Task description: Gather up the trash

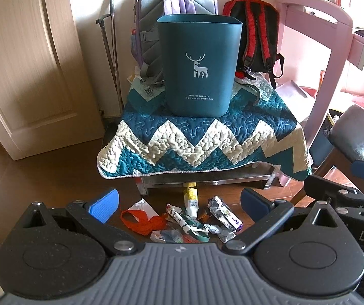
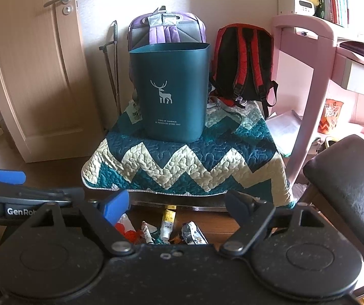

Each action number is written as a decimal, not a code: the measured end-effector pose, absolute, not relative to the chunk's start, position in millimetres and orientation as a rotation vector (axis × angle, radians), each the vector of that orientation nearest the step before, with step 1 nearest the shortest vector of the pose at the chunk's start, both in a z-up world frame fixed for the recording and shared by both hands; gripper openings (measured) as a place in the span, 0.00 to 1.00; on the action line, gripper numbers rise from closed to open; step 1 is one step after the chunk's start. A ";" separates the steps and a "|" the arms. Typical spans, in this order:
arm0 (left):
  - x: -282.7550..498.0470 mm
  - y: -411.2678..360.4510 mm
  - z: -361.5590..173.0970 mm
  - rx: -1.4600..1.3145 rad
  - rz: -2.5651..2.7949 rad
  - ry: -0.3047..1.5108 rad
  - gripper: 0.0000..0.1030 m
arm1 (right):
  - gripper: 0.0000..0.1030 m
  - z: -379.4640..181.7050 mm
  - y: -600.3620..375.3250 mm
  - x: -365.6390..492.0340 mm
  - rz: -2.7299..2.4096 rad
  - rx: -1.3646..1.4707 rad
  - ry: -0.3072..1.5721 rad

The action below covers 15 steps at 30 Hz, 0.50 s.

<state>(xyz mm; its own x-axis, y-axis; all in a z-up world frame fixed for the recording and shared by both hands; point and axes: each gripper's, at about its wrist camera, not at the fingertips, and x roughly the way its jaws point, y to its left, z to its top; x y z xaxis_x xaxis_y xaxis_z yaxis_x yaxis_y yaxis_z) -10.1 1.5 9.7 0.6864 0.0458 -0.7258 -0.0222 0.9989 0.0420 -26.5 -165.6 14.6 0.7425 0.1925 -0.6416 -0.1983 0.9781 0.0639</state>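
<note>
One teal plastic deer-print bin (image 1: 199, 66) on the quilt's (image 1: 202, 139) rear edge; two backpacks behind; left gripper (image 1: 179, 203) and right gripper (image 2: 178, 207) both spread apart, holding nothing.

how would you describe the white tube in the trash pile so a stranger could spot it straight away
Find the teal bin with the white deer, standing on a zigzag quilt over a low table. On the brown floor just in front of that table lies a scatter of wrappers, and the white tube lies at its back, pointing toward the table. It is the only smooth, uncrumpled piece, white with a yellow far end.
</note>
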 end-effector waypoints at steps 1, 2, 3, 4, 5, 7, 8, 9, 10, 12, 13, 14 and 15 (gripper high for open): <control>-10.2 1.5 9.7 0.030 0.039 0.813 1.00 | 0.81 14.7 -165.7 -28.1 0.211 -0.007 0.700; -9.7 1.4 10.3 0.031 0.039 0.812 1.00 | 0.81 15.1 -165.5 -27.7 0.211 -0.006 0.700; -9.7 2.2 9.9 0.030 0.037 0.813 1.00 | 0.81 15.2 -165.3 -27.9 0.212 -0.005 0.700; -9.2 2.0 10.4 0.030 0.038 0.812 1.00 | 0.81 15.4 -165.0 -28.2 0.212 -0.004 0.699; -8.5 2.6 11.8 0.030 0.038 0.810 1.00 | 0.81 15.4 -164.4 -28.4 0.211 -0.007 0.698; -7.9 2.6 14.2 0.031 0.038 0.806 1.00 | 0.81 15.9 -164.3 -28.0 0.211 -0.007 0.697; -7.0 2.5 15.2 0.031 0.038 0.805 1.00 | 0.81 16.2 -164.6 -27.7 0.211 -0.007 0.697; -8.1 2.5 14.4 0.031 0.039 0.803 1.00 | 0.81 16.4 -164.3 -27.7 0.211 -0.008 0.696; -9.1 3.1 14.1 0.031 0.040 0.801 1.00 | 0.81 16.5 -164.5 -27.8 0.211 -0.008 0.695; -10.6 3.6 13.7 0.032 0.041 0.796 1.00 | 0.81 17.4 -163.3 -27.8 0.212 -0.009 0.692; -11.4 3.6 13.3 0.032 0.042 0.793 1.00 | 0.81 18.0 -163.4 -27.4 0.212 -0.009 0.692; -11.5 3.6 13.3 0.032 0.043 0.791 1.00 | 0.81 18.7 -162.8 -26.9 0.211 -0.009 0.691; -12.6 3.4 11.9 0.032 0.043 0.789 1.00 | 0.81 19.1 -162.1 -26.5 0.211 -0.010 0.689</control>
